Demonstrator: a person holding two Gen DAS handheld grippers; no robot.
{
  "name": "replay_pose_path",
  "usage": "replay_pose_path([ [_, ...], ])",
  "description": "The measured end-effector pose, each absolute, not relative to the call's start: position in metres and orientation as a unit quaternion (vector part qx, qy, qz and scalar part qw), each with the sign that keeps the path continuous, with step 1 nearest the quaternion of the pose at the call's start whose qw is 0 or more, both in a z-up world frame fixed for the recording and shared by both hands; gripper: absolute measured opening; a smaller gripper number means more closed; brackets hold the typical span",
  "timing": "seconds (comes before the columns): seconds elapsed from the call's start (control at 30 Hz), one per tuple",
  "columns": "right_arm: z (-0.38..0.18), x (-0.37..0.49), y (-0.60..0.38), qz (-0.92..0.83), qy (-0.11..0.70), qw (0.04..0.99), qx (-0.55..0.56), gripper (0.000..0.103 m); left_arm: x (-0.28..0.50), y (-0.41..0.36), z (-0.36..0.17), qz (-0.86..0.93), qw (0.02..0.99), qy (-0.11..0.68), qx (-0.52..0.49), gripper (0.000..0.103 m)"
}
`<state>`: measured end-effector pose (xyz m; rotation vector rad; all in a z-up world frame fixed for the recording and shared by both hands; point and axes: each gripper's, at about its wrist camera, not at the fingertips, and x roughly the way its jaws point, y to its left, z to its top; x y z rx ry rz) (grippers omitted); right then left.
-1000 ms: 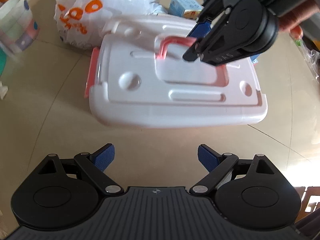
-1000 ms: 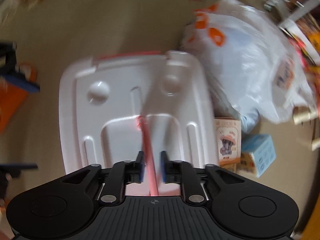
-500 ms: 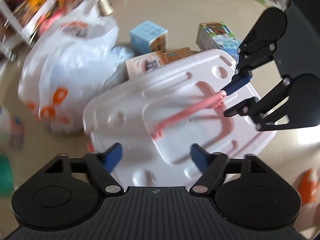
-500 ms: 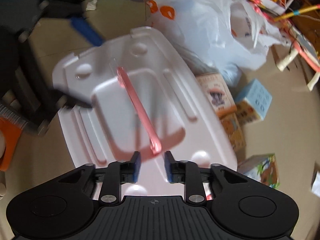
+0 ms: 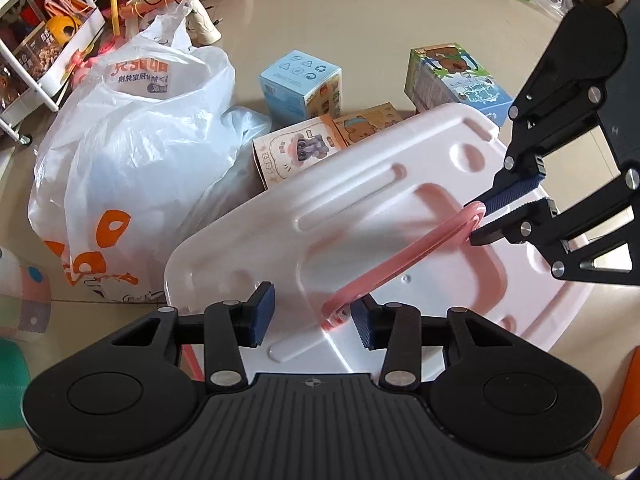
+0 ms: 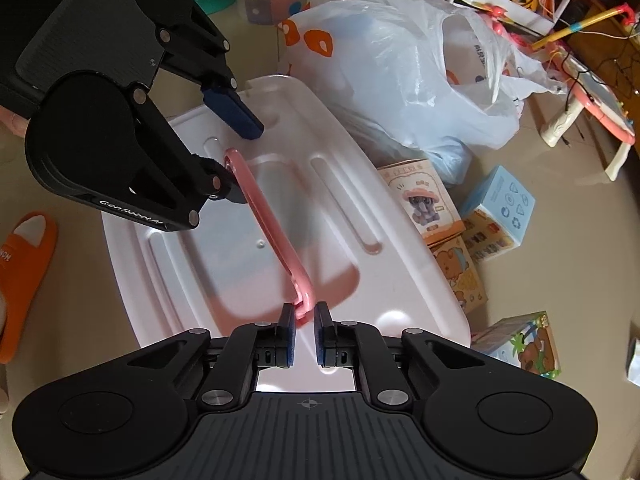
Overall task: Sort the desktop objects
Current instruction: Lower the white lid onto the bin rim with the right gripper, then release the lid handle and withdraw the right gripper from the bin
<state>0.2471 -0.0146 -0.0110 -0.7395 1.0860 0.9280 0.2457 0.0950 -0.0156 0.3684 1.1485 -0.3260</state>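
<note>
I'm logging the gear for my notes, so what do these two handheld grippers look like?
Both the left gripper and right gripper are matte black, with ribbed bodies, round side discs, silver rivets on linkage arms, and ribbed blue finger pads. White "GenRobot.AI" lettering marks the left one. No cables visible.

Mounted behind each gripper, angled down, close above white lid (image 5: 360, 208) (image 6: 392, 264) from opposite ends; pink handle (image 5: 404, 264) (image 6: 272, 216) shared mid-frame.

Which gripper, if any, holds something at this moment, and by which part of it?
The right gripper is shut on one end of the pink handle of the white box lid. The left gripper is open around the other end, holding nothing.
</note>
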Motion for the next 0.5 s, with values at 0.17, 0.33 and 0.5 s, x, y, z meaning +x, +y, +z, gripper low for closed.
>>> replay_pose_path([
  [0.17,-0.012,0.247,-0.013,0.408,0.489,0.696,-0.331,0.009,0.244,0.094,-0.015,-0.152,0.814,0.533,0.177,0.044],
  [0.33,-0.011,0.243,-0.012,0.396,0.496,0.697,-0.335,0.011,0.242,0.094,-0.014,-0.151,0.808,0.544,0.168,0.050],
  [0.5,0.009,0.243,-0.023,0.385,0.510,0.712,-0.292,0.022,0.235,0.103,-0.003,-0.120,0.814,0.551,0.139,0.064],
])
